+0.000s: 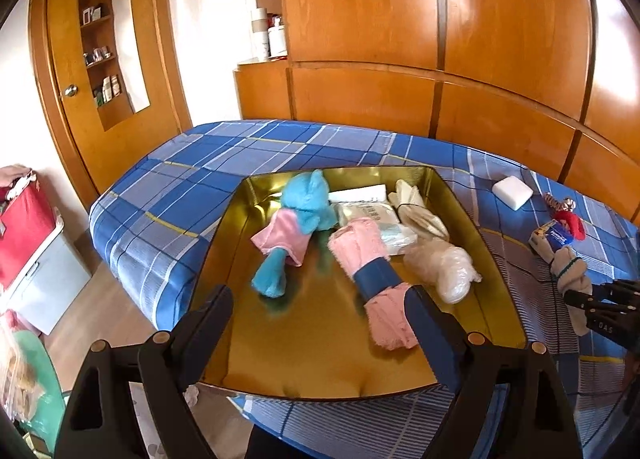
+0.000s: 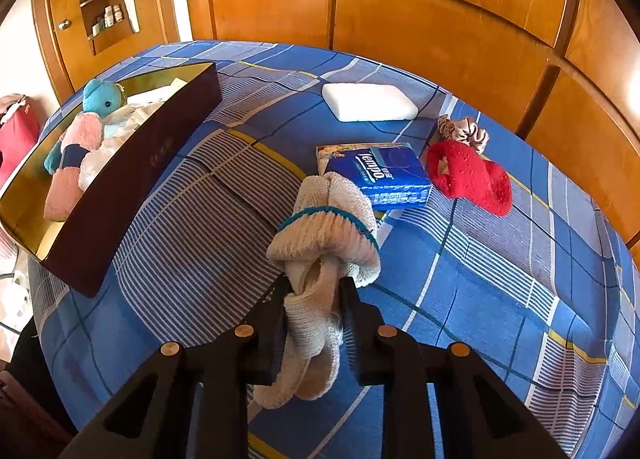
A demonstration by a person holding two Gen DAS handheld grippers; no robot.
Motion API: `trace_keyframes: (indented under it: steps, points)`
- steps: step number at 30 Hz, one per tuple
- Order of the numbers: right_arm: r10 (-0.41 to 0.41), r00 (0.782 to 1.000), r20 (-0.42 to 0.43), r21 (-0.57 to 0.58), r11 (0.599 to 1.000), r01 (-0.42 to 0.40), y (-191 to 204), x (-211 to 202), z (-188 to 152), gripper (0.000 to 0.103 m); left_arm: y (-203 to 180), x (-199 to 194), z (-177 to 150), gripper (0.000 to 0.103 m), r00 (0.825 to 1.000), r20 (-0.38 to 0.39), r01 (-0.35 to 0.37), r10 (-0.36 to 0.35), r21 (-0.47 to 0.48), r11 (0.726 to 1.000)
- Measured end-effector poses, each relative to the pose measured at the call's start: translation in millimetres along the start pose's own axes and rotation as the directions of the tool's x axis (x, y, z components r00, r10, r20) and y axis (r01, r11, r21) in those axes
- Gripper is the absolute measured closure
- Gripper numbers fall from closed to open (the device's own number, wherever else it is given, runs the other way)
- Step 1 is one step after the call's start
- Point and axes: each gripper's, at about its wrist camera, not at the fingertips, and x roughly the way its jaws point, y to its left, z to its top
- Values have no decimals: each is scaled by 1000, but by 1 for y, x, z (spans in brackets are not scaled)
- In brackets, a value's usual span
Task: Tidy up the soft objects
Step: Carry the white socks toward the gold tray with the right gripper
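Knitted sock bundle pinched between right tool fingers

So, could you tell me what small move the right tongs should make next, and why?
Probably lift and carry toward the box. The right tongs are shut on the cream knitted glove, and other soft things, such as the blue plush toy, already lie in the box.

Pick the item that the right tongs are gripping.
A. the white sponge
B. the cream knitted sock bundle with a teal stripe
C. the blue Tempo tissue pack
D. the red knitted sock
B: in the right wrist view the right tongs pinch the cream knitted sock bundle, while the other three items lie apart on the bedsheet.
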Motion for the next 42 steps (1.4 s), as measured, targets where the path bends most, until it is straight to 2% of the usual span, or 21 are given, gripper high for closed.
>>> trace_keyframes:
  steps: [10, 15, 19, 26, 33, 38, 42]
  points:
    - [13, 1000, -6, 86, 996, -13, 0, -5, 5, 82, 38, 2, -8, 15, 999, -6, -42, 42, -67, 997]
    - [47, 998, 30, 108, 993, -50, 10, -18, 18, 82, 53, 4, -10, 15, 999, -13, -51, 50, -102, 993]
    - [93, 993, 74, 79, 992, -99, 31, -31, 32, 82, 64, 4, -12, 15, 999, -18, -53, 51, -136, 989]
    - [248, 961, 123, 8, 968, -251, 92, -45, 65, 82, 87, 0, -13, 15, 996, -15, -88, 87, -188, 978]
    - [422, 901, 103, -106, 905, -411, 181, -41, 95, 82, 113, -5, -15, 15, 988, -15, -151, 152, -238, 959]
    - [459, 887, 53, -172, 879, -444, 227, -28, 101, 82, 126, -5, -18, 15, 985, -23, -172, 172, -263, 949]
    - [455, 891, 5, -184, 876, -446, 248, -7, 103, 82, 129, -3, -20, 15, 984, -30, -179, 177, -271, 946]
